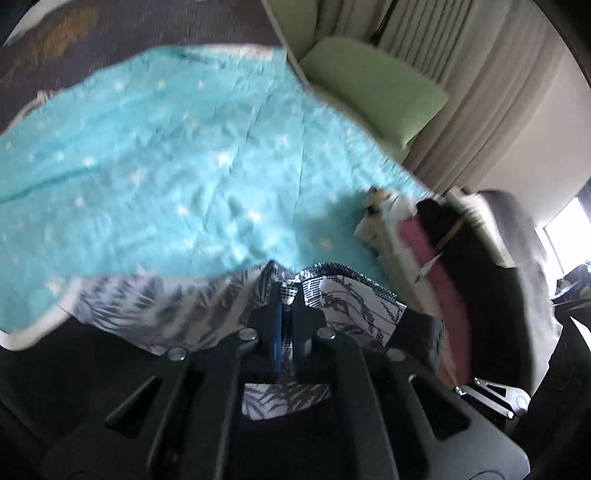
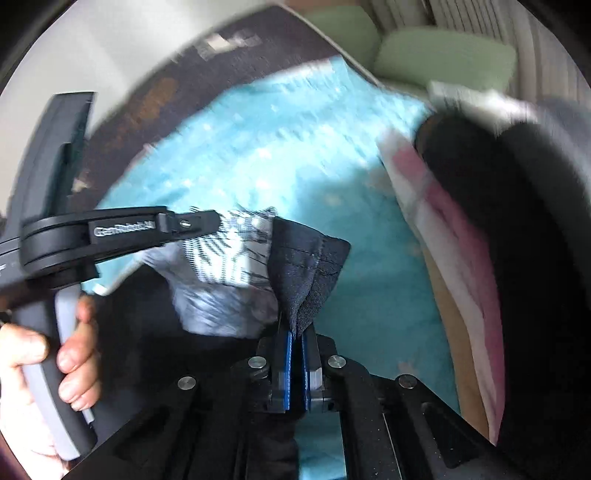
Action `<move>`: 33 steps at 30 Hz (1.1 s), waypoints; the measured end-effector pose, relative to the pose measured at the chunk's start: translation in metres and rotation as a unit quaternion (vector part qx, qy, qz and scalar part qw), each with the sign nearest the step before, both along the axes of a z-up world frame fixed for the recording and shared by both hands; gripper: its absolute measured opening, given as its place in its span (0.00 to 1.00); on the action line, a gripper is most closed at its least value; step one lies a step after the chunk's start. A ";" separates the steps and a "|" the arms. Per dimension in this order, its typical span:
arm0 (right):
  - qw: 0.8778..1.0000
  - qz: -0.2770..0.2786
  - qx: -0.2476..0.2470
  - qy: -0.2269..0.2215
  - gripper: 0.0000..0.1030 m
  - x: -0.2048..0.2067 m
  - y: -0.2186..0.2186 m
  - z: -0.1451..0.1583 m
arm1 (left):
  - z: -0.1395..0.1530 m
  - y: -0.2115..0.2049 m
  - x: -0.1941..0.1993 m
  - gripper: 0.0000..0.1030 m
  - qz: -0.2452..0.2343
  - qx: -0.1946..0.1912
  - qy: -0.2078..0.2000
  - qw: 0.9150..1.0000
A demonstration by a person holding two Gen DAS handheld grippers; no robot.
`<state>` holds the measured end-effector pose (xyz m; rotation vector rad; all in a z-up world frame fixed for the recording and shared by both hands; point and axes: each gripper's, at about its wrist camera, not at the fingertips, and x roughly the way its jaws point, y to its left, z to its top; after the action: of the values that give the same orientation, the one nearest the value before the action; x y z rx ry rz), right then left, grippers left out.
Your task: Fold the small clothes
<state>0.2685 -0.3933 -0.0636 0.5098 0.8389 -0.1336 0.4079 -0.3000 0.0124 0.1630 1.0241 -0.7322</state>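
Over turquoise blanket (image 1: 166,166), left claw (image 1: 284,295) and right claw (image 2: 295,332) both clamped, seemingly on one patterned garment (image 2: 229,258).

A dark tabletop (image 1: 155,33) carries a turquoise star-dotted cloth (image 1: 177,158) spread flat over most of it. At that cloth's right edge lies a heap of clothes (image 1: 436,236), pink, white and black.

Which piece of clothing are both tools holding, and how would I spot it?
Find the big turquoise star-print blanket spread out. At its near edge, the small garment hangs pinched between the left tool and the right tool. Its white fabric with dark leaf print and navy trim sets it apart from the pink-striped pile alongside.
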 end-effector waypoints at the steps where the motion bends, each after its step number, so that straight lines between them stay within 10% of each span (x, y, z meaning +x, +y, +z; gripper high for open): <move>1: 1.000 0.013 -0.007 -0.025 0.03 -0.004 0.006 0.010 | 0.010 0.009 -0.002 0.05 -0.002 -0.013 -0.004 1.000; 7: 0.961 0.182 -0.176 -0.109 0.05 -0.042 0.095 0.043 | 0.032 0.105 -0.026 0.05 -0.013 -0.077 -0.041 0.996; 14: 0.781 0.388 -0.489 -0.034 0.08 -0.102 0.212 -0.032 | -0.025 0.220 -0.027 0.05 0.096 -0.027 0.018 0.995; 16: 0.766 0.395 -0.507 -0.016 0.11 -0.106 0.215 -0.046 | -0.028 0.236 -0.030 0.05 0.111 -0.033 0.031 0.993; 19: 0.786 0.387 -0.481 -0.015 0.16 -0.110 0.204 -0.037 | -0.025 0.234 -0.033 0.10 0.106 -0.039 0.030 0.993; 23: 0.866 0.358 -0.348 -0.001 0.37 -0.107 0.161 -0.008 | -0.027 0.216 -0.030 0.46 0.098 -0.029 0.028 0.994; 28: 0.944 0.288 -0.161 0.032 0.38 -0.098 0.104 0.006 | -0.050 0.203 -0.014 0.50 0.132 -0.010 0.043 0.990; 31: 0.964 0.244 -0.097 0.046 0.38 -0.097 0.081 0.001 | -0.065 0.204 -0.007 0.50 0.164 -0.020 0.066 0.984; 33: 0.956 0.221 -0.185 0.047 0.38 -0.097 0.087 -0.002 | -0.070 0.202 -0.005 0.50 0.171 -0.031 0.074 0.982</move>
<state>0.1711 -0.3066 -0.0654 -0.0435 0.9765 0.0991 0.4030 -0.0976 -0.0580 -0.1223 1.1329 -0.4671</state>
